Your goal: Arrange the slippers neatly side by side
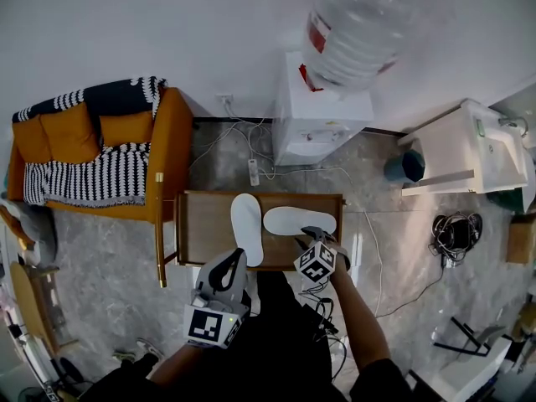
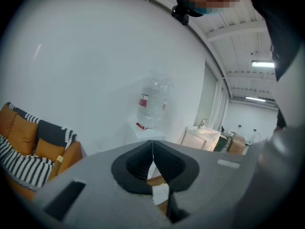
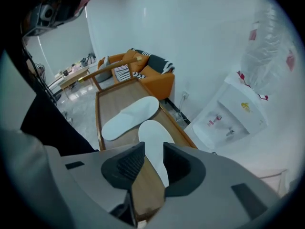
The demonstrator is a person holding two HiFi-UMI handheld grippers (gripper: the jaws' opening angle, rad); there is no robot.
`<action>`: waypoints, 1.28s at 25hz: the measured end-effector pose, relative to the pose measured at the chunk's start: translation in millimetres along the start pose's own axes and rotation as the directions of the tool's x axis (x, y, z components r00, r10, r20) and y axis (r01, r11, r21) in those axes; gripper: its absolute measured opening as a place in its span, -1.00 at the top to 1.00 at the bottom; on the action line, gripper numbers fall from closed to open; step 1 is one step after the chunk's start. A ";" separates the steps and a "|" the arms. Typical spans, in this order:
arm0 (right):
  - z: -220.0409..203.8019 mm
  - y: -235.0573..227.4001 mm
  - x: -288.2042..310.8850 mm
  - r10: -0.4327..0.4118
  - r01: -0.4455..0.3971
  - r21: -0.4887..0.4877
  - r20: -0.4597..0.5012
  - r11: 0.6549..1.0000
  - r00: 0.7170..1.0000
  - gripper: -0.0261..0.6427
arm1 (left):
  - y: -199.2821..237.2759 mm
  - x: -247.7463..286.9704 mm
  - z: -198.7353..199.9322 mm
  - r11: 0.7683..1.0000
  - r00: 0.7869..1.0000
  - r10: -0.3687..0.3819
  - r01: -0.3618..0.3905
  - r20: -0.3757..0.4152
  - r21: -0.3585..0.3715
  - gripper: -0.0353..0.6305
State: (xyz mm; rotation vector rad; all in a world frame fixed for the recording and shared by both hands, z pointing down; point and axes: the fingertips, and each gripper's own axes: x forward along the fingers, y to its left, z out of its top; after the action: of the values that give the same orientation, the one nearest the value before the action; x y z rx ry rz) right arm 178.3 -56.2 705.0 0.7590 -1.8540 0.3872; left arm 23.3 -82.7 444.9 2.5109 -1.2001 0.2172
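Two white slippers lie on a small wooden table. One slipper points away from me; the other slipper lies crosswise to its right, so the two form an L. My right gripper is at the crosswise slipper's near right end. In the right gripper view its jaws stand open, with that slipper running out from the gap and the pads not pressing on it. The other slipper lies beyond. My left gripper hovers at the table's near edge, shut and empty.
An orange sofa with a striped blanket stands left of the table. A water dispenser with a large bottle is behind it, with a power strip and cables on the floor. A white cabinet and a cable bundle are at the right.
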 end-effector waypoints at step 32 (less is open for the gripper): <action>-49.2 -18.2 80.5 -0.006 -0.092 -0.388 -0.243 0.917 0.970 0.82 | 9.6 7.5 -23.2 0.997 0.995 0.074 -0.076 -0.061 -0.023 0.84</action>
State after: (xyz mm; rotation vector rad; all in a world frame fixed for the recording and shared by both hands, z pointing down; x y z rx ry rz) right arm 204.9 -67.1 796.8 0.3742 -1.6481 0.1135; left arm 20.9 -85.1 471.0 2.4221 -1.2663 0.2925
